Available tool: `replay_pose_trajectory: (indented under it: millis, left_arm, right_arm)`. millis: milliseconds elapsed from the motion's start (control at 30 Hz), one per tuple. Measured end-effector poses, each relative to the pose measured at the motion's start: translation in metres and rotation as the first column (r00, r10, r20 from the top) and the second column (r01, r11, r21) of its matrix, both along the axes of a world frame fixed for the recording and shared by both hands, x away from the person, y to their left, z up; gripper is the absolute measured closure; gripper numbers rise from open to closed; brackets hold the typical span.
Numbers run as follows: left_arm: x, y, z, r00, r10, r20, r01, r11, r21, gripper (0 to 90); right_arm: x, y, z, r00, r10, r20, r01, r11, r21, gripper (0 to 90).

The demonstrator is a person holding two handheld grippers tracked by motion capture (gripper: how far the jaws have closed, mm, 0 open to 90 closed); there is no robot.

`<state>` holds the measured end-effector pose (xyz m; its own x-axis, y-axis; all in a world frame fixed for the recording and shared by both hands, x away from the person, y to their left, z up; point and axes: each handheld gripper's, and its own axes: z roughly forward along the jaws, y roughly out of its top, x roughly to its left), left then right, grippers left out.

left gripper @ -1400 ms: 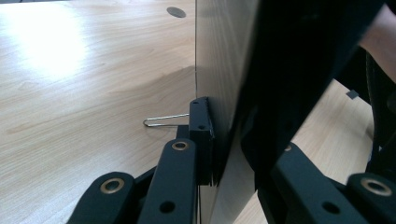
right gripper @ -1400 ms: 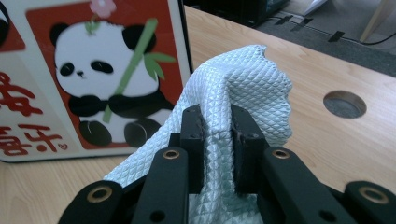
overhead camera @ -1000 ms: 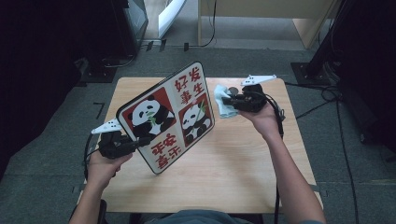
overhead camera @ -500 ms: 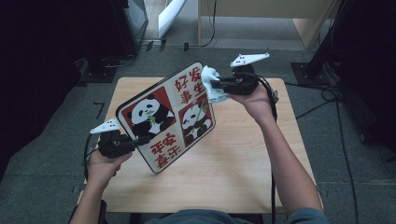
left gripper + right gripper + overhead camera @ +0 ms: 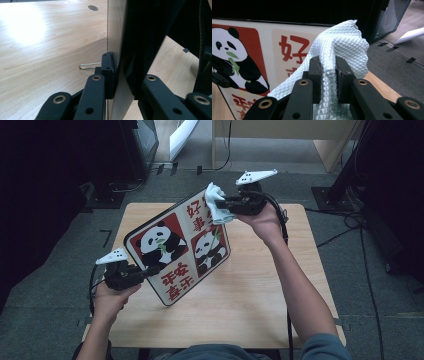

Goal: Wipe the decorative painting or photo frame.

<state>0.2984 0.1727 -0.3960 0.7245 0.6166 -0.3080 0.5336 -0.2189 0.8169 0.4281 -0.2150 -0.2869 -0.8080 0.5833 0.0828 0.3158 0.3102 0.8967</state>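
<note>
Left claw [image 5: 150, 271] clamps the panda board [image 5: 177, 247] by its near-left edge, tilting it off the worktop [image 5: 260, 290] so the right claw [image 5: 220, 211], pinching a cloth [image 5: 216, 202], can wipe the far corner.

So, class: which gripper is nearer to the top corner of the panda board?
Right. The right gripper, shut on a pale cloth, is at the top corner of the panda board. The left gripper clamps the board's lower left edge.

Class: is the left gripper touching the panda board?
Touching. Left gripper view: left gripper has its jaws clamped on the panda board edge.
</note>
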Motion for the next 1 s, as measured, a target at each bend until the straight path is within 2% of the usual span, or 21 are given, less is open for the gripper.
replay_pose_trajectory:
  millis: [367,433,533,600,800,867,1000]
  left_arm:
    - [0.0,-0.001,0.001,0.9999,-0.012,0.01,0.012,0.9998,0.019,80.9]
    - [0.0,0.0,0.001,0.9999,-0.011,0.007,0.011,0.9998,0.018,80.9]
    - [0.001,0.0,0.001,0.9999,-0.013,0.006,0.013,0.9997,0.019,80.9]
    - [0.001,0.0,0.001,0.9999,-0.016,0.005,0.016,0.9997,0.016,81.0]
    - [0.002,0.0,0.001,0.9998,-0.019,0.006,0.019,0.9996,0.019,80.9]
    - [0.002,0.0,0.001,0.9998,-0.02,0.006,0.019,0.9996,0.02,80.9]
    - [0.001,0.0,0.001,0.9998,-0.019,0.008,0.019,0.9996,0.02,80.8]
  right_arm:
    - [0.007,0.002,-0.012,0.9995,0.028,-0.017,-0.028,1.0,0.004,78.2]
    - [0.007,0.002,-0.016,0.9996,0.029,-0.008,-0.028,0.999,0.025,78.3]
    - [0.007,0.001,-0.023,0.9993,0.034,-0.018,-0.033,0.999,0.042,78.3]
    - [0.007,0.0,-0.026,0.9989,0.035,-0.03,-0.033,0.999,0.04,78.3]
    - [0.005,-0.005,-0.036,0.9992,0.035,-0.017,-0.034,0.998,0.058,78.3]
    - [0.005,-0.004,-0.037,0.9993,0.035,-0.016,-0.034,0.998,0.044,78.3]
    - [0.006,-0.004,-0.039,0.9988,0.037,-0.032,-0.036,0.998,0.058,78.3]
